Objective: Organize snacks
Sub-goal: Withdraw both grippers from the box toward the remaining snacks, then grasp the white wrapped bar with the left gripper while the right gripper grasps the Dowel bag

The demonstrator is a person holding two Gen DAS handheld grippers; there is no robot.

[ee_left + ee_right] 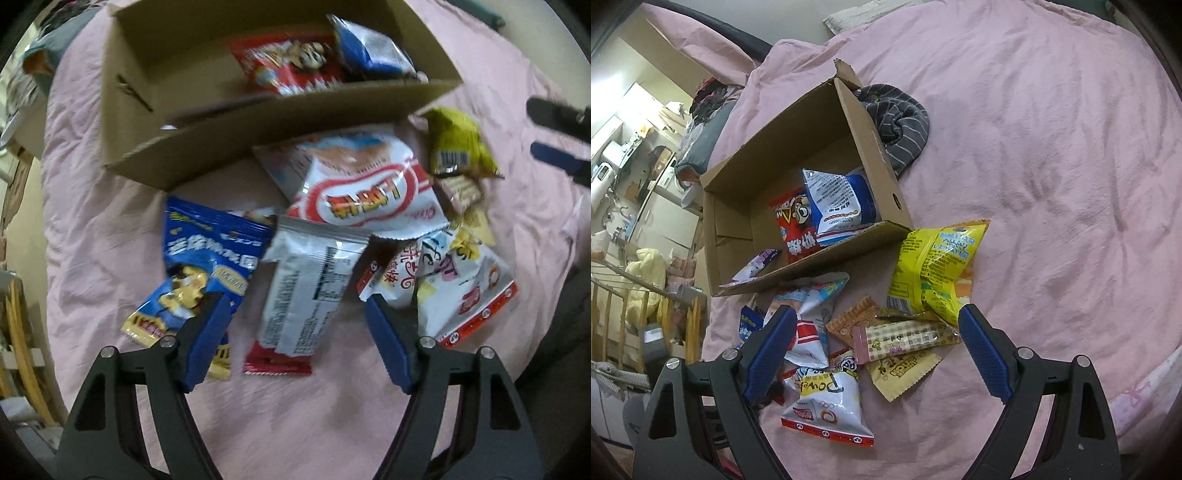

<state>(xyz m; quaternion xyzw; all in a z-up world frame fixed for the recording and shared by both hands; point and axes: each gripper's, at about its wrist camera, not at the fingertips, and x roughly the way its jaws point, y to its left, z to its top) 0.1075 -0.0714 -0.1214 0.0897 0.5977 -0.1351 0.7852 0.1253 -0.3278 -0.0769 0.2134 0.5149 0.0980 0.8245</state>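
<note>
A cardboard box (pixel 147 55) (pixel 871 147) lies open on the pink bedsheet, holding a red snack bag (pixel 291 66) (pixel 798 229) and a blue-white bag (pixel 373 48) (pixel 838 203). Loose snack packets lie in front of it. My left gripper (pixel 295 314) is open above a white packet with a red end (pixel 310 284), a blue bag (pixel 207 254) to its left. My right gripper (pixel 879 332) is open and empty over a checked wafer bar (pixel 905 338), with a yellow bag (pixel 934 266) (pixel 458 144) just beyond it. The right gripper's fingers (pixel 554 155) show at the right edge of the left wrist view.
A grey striped cloth (pixel 901 125) lies behind the box. A white-red bag (pixel 369 192) and a white donut-print bag (pixel 827 402) (pixel 461 288) lie in the pile. Furniture and a wooden rack (pixel 635 295) stand beyond the bed's left edge.
</note>
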